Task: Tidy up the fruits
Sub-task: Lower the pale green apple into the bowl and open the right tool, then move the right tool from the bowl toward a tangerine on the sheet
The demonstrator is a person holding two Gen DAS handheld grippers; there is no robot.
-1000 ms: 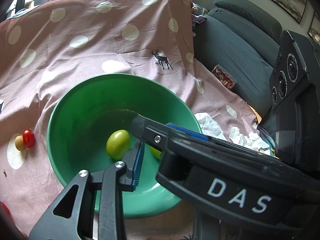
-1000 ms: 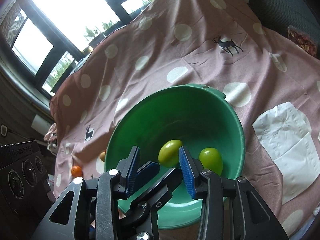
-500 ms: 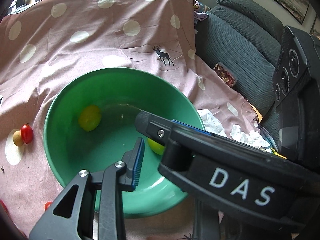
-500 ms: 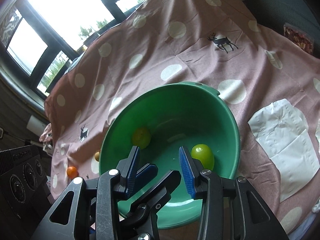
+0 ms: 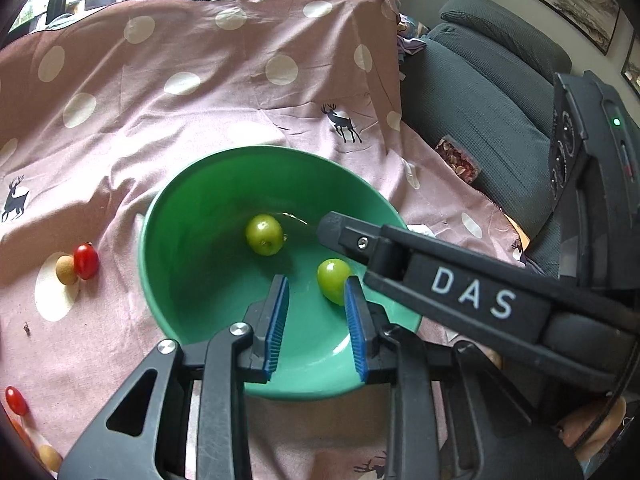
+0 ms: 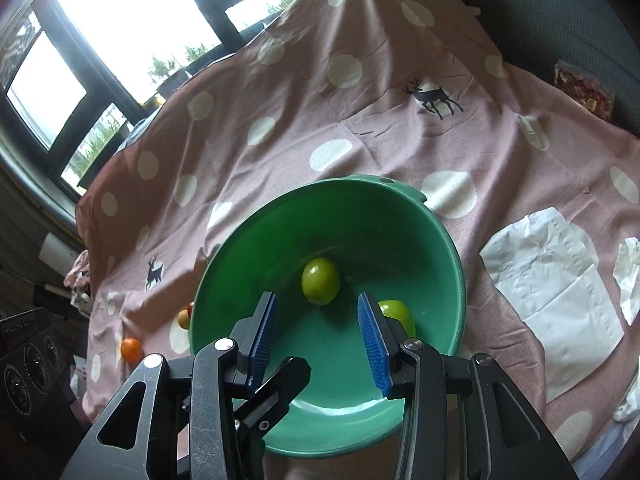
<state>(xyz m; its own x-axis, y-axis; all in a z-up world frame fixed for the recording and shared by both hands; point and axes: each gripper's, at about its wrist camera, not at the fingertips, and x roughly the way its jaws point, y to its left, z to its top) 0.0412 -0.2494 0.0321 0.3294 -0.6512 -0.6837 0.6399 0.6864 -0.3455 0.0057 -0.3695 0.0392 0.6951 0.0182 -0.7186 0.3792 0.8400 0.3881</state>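
Note:
A green bowl (image 5: 143, 240) (image 6: 460, 280) sits on a pink spotted cloth and holds two green round fruits. In the left wrist view one fruit (image 5: 264, 235) lies mid-bowl and the other (image 5: 334, 280) lies just beyond my right-hand pad. My left gripper (image 5: 314, 280) hangs over the bowl's near side, its pads apart with nothing between them. My right gripper (image 6: 317, 296) is open above the bowl, with one fruit (image 6: 320, 280) just past its tips and the second (image 6: 396, 312) partly behind the right finger. A finger of the right gripper (image 5: 400, 252) crosses the left wrist view.
Left of the bowl lie a red cherry tomato (image 5: 86, 261) and a tan fruit (image 5: 66, 270), with another tomato (image 5: 16, 400) nearer. A small orange fruit (image 6: 131, 349) sits further left. White tissues (image 6: 560, 292) lie right of the bowl. A grey sofa (image 5: 500, 92) stands behind.
One green fruit rolled to the bowl's left side and then back to the middle. The left gripper shifted, so both its pads now show clear of the right gripper's finger.

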